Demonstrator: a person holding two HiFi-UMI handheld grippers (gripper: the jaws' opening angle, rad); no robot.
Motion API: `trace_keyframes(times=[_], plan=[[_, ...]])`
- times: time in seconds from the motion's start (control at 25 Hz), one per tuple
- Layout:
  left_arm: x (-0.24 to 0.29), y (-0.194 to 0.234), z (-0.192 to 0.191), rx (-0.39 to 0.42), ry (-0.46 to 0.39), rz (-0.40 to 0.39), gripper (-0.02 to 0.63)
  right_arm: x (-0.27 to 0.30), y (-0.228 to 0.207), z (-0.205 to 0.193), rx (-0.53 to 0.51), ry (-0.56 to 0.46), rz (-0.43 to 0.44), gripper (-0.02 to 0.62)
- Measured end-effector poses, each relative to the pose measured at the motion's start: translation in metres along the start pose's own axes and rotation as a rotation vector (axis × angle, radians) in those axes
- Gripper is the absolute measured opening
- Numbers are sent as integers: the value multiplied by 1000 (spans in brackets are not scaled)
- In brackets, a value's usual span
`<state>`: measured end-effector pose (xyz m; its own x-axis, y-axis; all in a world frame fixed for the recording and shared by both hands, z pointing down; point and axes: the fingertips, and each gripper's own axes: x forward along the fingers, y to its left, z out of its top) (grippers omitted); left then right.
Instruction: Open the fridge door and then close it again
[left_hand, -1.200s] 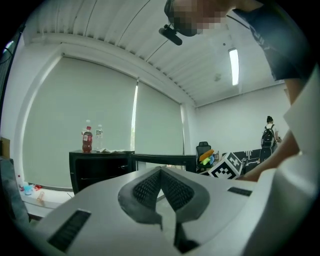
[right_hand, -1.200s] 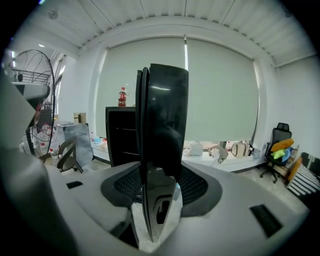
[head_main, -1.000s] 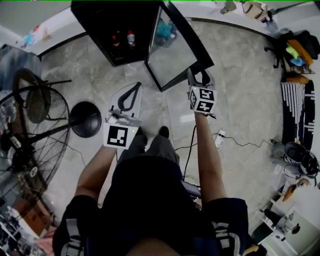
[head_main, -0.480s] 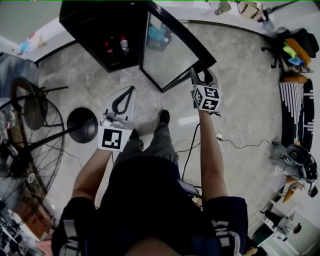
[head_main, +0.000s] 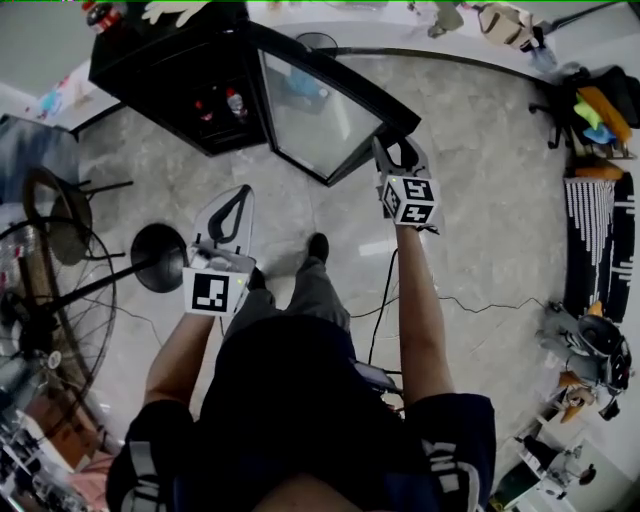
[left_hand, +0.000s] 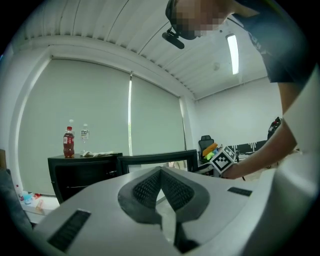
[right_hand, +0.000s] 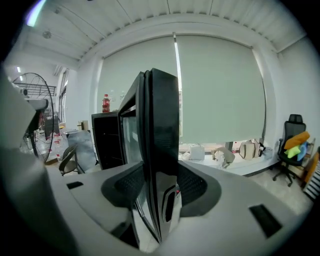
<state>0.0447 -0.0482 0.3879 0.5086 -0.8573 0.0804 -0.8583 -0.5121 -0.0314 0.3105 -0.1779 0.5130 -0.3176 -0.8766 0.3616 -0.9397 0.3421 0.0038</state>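
A small black fridge stands on the floor with its glass door swung open. My right gripper is shut on the door's free edge. In the right gripper view the black door edge fills the gap between the pads, and the jaws have just been closing on it. My left gripper hangs shut and empty over the floor, left of the door. In the left gripper view its closed tips point level toward the fridge. Bottles stand inside.
A standing fan with a round base is at the left. A cable trails over the floor on the right. An office chair and clutter line the right wall. Two bottles stand on top of the fridge.
The fridge has slid left in the head view and the door shows broader, with the right gripper still on its edge. The left gripper has moved left and back toward the person.
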Motion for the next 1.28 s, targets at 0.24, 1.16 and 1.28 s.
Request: trace_keyframes(times=[0.24, 1.16, 1.28], plan=[[36, -11, -1, 2, 19, 10, 23, 23, -33, 8, -26, -14, 47, 215], [115, -23, 4, 32, 40, 80, 23, 112, -108, 37, -63, -35, 149, 218], [124, -25, 4, 32, 44, 86, 23, 123, -117, 42, -66, -37, 159, 218]])
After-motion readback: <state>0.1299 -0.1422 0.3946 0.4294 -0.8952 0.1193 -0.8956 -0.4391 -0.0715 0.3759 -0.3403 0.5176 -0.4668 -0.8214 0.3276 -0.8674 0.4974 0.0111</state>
